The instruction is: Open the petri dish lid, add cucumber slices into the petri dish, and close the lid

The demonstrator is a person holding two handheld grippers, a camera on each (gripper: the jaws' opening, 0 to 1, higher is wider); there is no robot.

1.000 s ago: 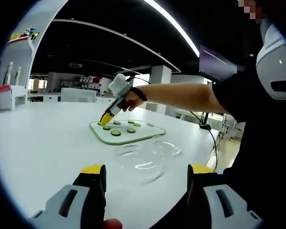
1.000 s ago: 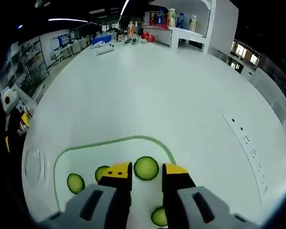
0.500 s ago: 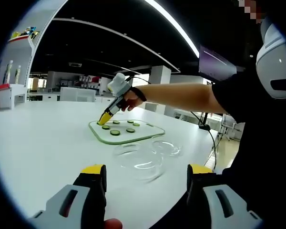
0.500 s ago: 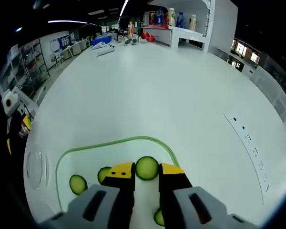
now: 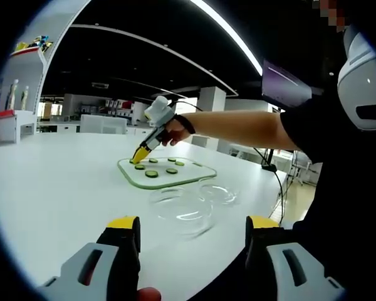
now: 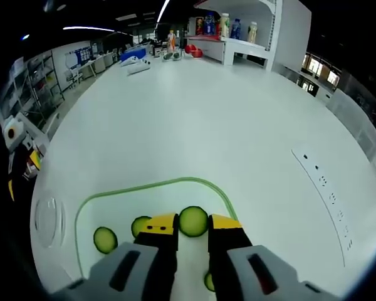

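A glass cutting board (image 5: 166, 175) with a green rim lies on the white table and carries several cucumber slices (image 5: 152, 174). Two clear round pieces lie side by side in front of it: a petri dish (image 5: 182, 208) and its lid (image 5: 218, 193); I cannot tell which is which. My left gripper (image 5: 193, 224) hangs open above the table's near edge, holding nothing. A hand holds my right gripper (image 5: 138, 158) down on the board's far left corner. In the right gripper view, my right gripper (image 6: 193, 224) is shut on one cucumber slice (image 6: 193, 219). Other slices (image 6: 105, 239) lie beside it.
A person's arm (image 5: 238, 128) reaches across above the dishes. In the right gripper view a clear dish (image 6: 44, 219) sits left of the board (image 6: 151, 186). Sockets (image 6: 323, 182) are set into the table at right. A shelf with bottles (image 6: 225, 26) stands far off.
The right jaws have drawn together onto the cucumber slice between them. The left gripper has held still and open.
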